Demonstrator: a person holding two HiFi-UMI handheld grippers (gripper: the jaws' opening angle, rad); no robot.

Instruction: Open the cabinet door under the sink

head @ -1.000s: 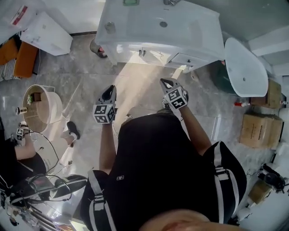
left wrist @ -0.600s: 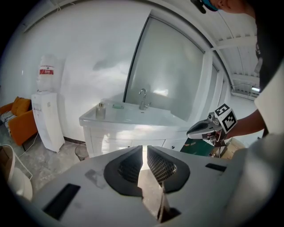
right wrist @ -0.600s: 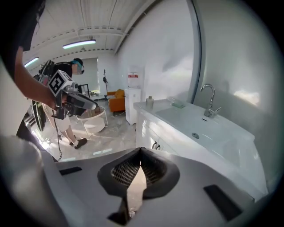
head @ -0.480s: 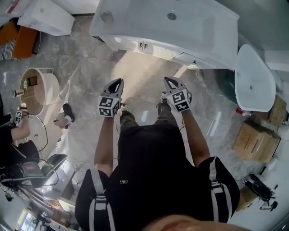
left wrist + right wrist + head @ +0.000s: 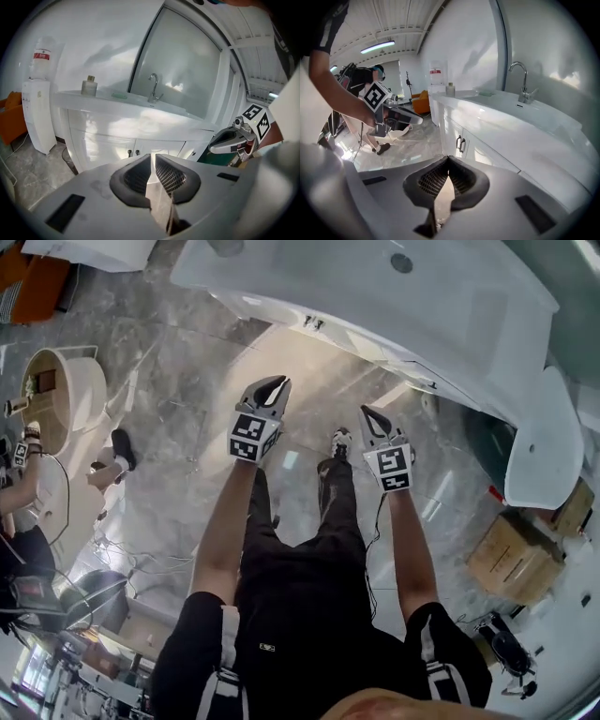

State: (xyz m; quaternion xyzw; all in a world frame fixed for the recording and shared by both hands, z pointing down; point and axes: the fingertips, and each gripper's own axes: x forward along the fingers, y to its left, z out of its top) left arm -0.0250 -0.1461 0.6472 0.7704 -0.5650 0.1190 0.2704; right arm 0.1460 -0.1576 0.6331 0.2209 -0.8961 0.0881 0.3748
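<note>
Facing the grippers at twelve o'clock, the cabinet door [image 5: 105,149] under the sink [image 5: 375,306] is closed, its handles [image 5: 132,152] untouched. The left gripper [image 5: 274,383] has its jaws a slit apart and the right gripper [image 5: 367,414] has its tips together, both empty. All the opening remains.

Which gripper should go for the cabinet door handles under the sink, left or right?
Probably left. The left gripper faces the doors squarely, the handles just above its jaws; the right gripper sees them at a slant and looks farther off in the head view.
</note>
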